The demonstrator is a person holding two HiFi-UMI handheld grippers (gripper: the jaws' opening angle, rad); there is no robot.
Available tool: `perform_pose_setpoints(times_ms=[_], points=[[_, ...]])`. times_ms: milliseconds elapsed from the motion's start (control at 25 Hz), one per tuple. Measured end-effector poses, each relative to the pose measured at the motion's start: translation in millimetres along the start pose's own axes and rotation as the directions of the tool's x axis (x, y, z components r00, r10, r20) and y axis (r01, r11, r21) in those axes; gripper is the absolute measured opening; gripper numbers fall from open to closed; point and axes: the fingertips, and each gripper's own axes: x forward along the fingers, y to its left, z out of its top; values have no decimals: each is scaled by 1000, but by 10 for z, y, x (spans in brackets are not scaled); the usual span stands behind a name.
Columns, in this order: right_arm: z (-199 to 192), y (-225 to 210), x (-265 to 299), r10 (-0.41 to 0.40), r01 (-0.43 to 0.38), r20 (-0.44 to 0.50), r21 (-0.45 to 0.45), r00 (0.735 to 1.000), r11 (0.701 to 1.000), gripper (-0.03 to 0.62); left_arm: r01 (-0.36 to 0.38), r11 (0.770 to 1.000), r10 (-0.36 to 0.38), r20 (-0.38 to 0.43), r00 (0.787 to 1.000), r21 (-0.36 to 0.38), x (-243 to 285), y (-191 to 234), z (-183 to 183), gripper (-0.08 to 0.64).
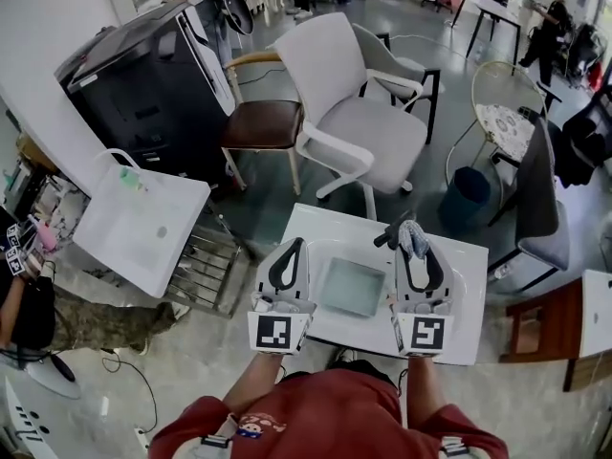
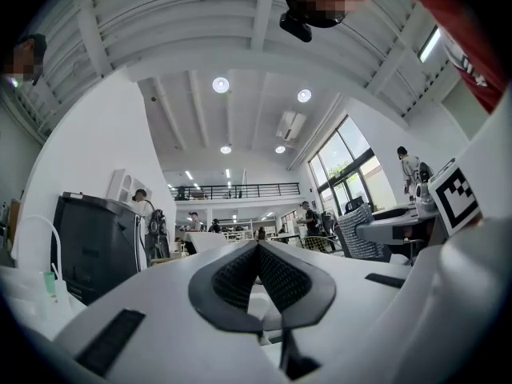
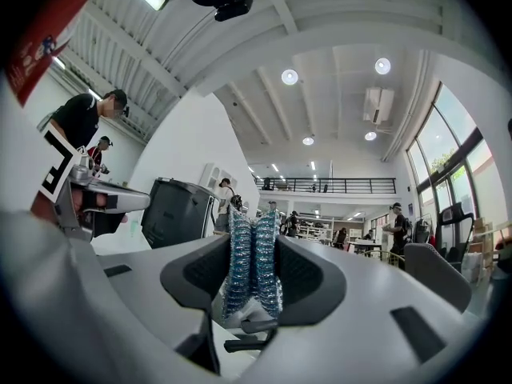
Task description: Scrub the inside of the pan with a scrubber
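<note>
Pan [image 1: 351, 287]: square, shallow and pale, flat on the white surface [image 1: 459, 325]. It lies between the two sets of fingers, alongside their length and just beside each. Neither gripper view shows it.

Scrubber [image 3: 252, 262]: bluish mesh wad pinched between the fingers of the right gripper [image 3: 253, 250], sticking up past their tips. In the head view it sits at those tips, beyond the pan's far right corner.

Left gripper [image 2: 258, 250]: fingers pressed together, nothing between them, left of the pan.

Both grippers are held level, side by side, pointing away from the person. Forearms reach forward out of red sleeves [image 1: 186, 433]. The hands are hidden under the gripper bodies.

Small dark object [image 1: 387, 238] just left of the right fingertips, partly behind the scrubber; kind unclear.

Marker cubes [image 1: 277, 331] carry black-and-white squares only. The shirt print is too small to read.
</note>
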Motion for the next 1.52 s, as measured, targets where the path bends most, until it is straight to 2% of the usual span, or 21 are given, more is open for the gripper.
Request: perform_pose_setpoints(times_ms=[160, 320, 720, 1280, 1520], points=[[-155, -163, 167, 3, -3, -2, -2, 1000, 1000, 181, 10, 1000, -10, -6, 1000, -4, 246, -73, -91, 8], [-249, -119, 342, -8, 7, 1, 19, 1000, 1000, 181, 25, 1000, -26, -22, 999, -13, 402, 16, -180, 8], [-372, -41, 633, -93, 94, -17, 23, 995, 995, 181, 106, 994, -106, 2, 994, -19, 768, 323, -335, 8], [-570, 13, 674, -46, 45, -52, -17, 998, 999, 181, 100, 995, -101, -16, 995, -18, 829, 291, -590, 8], [-831, 114, 596, -1, 0, -104, -10, 995, 1000, 181, 122, 992, -123, -40, 992, -17, 807, 133, -826, 8]])
